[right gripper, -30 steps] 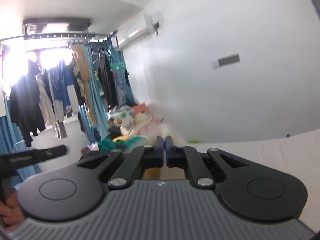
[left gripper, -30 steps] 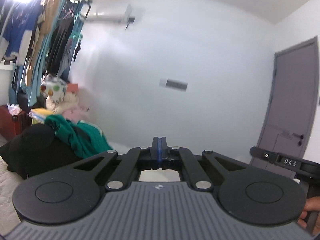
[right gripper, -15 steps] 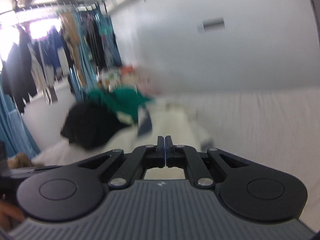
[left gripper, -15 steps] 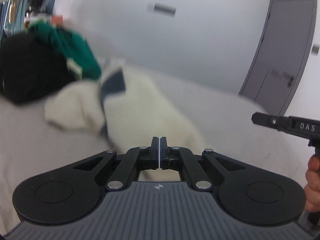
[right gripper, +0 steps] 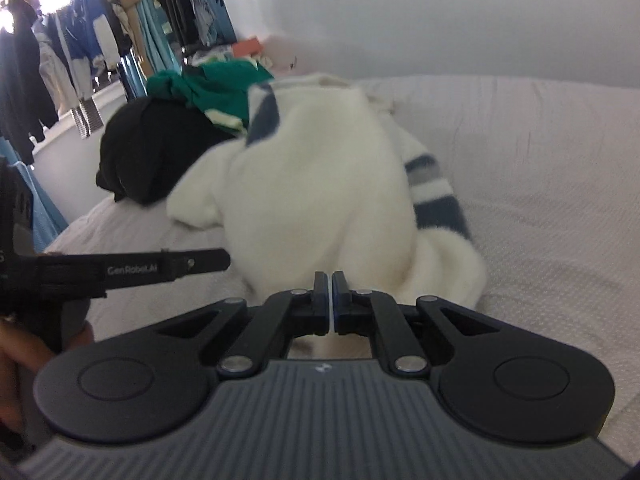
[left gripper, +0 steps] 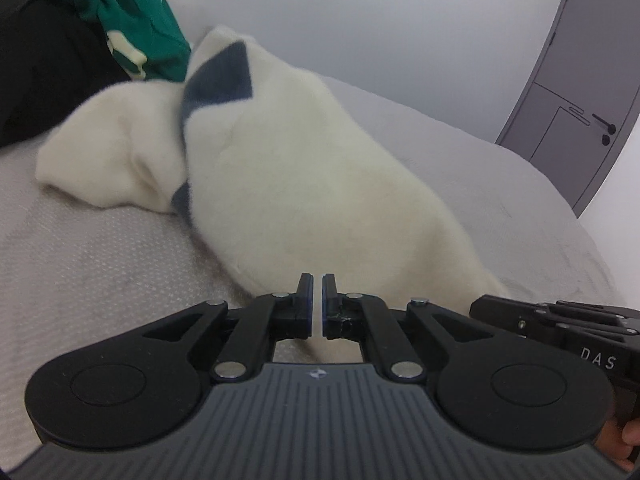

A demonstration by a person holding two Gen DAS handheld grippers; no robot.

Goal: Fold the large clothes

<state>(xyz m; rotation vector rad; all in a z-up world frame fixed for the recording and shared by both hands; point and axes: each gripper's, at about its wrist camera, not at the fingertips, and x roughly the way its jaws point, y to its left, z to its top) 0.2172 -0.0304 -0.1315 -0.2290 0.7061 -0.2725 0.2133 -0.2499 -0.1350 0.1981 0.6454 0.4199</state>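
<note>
Left wrist view is now showing the cream sweater [left gripper: 304,184] lying mid-frame on the bed [left gripper: 100,272], not the wall; I am lowering both hand-held grippers, left hand-held gripper [left gripper: 316,300] and right hand-held gripper [right gripper: 331,300], closed and empty, toward its near hem for folding.

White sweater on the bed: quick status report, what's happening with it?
Left gripper and right gripper shut, empty, at near hem. White sweater rumpled on bed, unfolded. Black garment and green garment piled at its far end.
</note>
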